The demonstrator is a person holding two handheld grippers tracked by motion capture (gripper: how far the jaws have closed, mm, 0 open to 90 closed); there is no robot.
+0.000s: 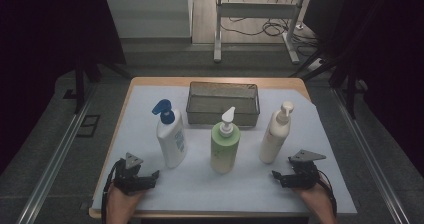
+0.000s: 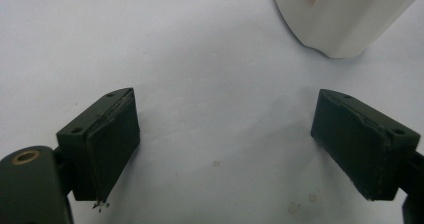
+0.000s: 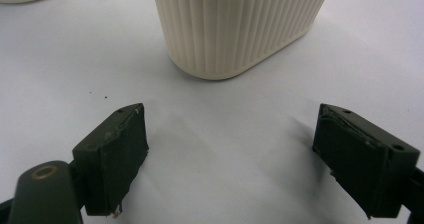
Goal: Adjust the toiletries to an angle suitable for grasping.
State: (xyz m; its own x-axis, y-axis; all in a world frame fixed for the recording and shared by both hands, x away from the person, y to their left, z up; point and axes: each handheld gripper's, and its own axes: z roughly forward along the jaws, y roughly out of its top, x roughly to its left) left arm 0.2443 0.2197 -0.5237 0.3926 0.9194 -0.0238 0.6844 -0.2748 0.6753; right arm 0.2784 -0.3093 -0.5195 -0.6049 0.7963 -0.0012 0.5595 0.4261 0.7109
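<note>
- The left hand-held gripper [image 1: 150,175] rests low at the near edge of the counter [image 1: 125,134], jaws spread wide with nothing but bare white covering between them; it looks parked, ready rather than working.
- The right hand-held gripper [image 1: 281,176] sits the same way on the other side, jaws apart and empty, aimed at the base of the ribbed cream bottle [image 3: 240,24] just ahead.
- That cream bottle [image 1: 275,134] stands near the right gripper, long axis vertical, leaning slightly, pump spout turned to the right.
- The white bottle with the blue pump [image 1: 171,136] stands upright near the left gripper, spout pointing left.
- Between them stands the green bottle [image 1: 225,146], upright.
- Behind, a mesh basket [image 1: 222,116] waits open-topped, likely where the bottles go.
</note>
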